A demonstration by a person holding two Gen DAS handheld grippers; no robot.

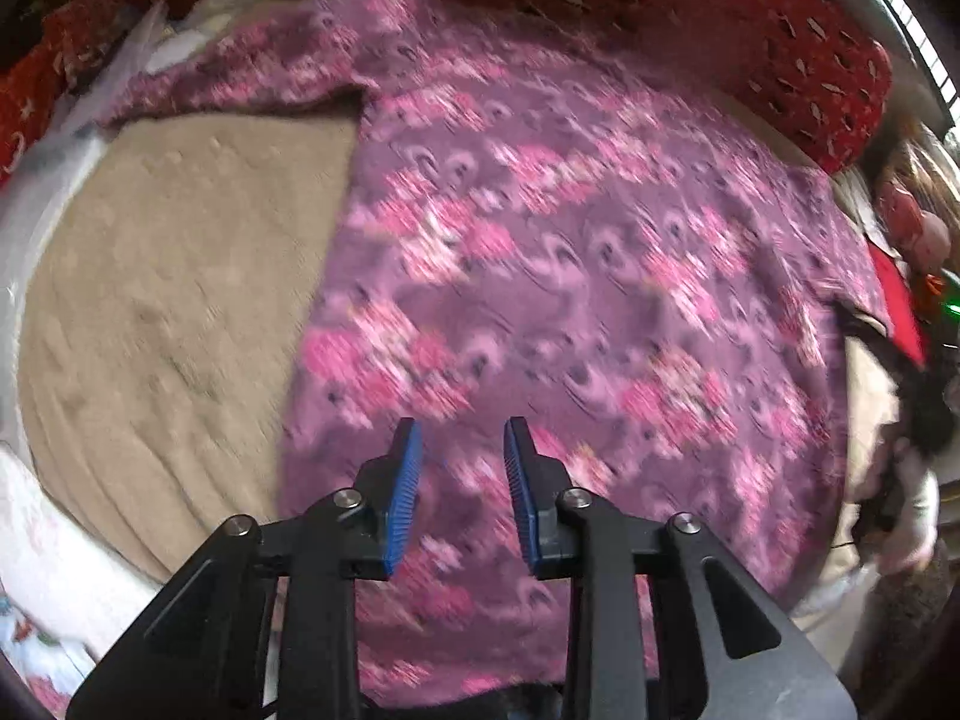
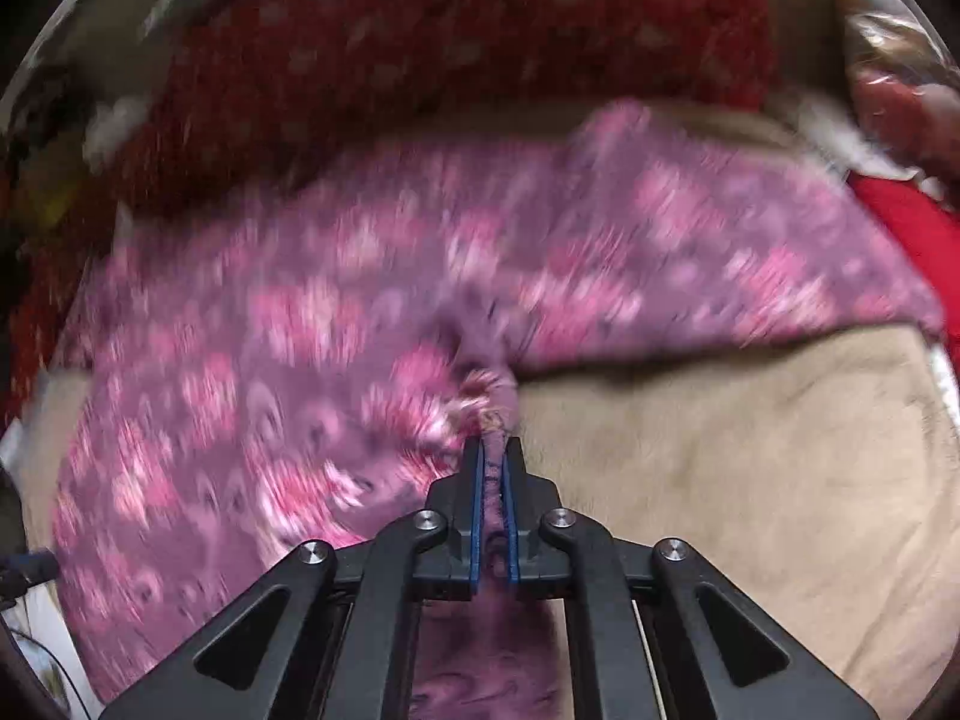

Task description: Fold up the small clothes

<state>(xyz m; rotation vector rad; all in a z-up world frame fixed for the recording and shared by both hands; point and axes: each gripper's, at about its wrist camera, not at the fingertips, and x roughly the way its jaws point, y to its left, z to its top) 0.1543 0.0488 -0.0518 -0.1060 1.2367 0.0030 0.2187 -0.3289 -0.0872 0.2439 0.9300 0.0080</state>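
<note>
A purple garment with a pink flower print (image 1: 570,240) lies spread over a beige blanket (image 1: 168,312). In the left wrist view my left gripper (image 1: 462,438) hovers over the garment's near part, its blue pads apart with nothing between them. In the right wrist view my right gripper (image 2: 493,450) is shut on a bunched edge of the same purple garment (image 2: 300,360), where the cloth meets the beige blanket (image 2: 750,480). A strip of the fabric runs back between the pads. Both views are blurred.
A red patterned cover (image 1: 690,6) runs along the far side behind the garment. White cloths (image 1: 54,570) lie at the left edge of the blanket. A red item (image 2: 906,222) and clutter sit at the right.
</note>
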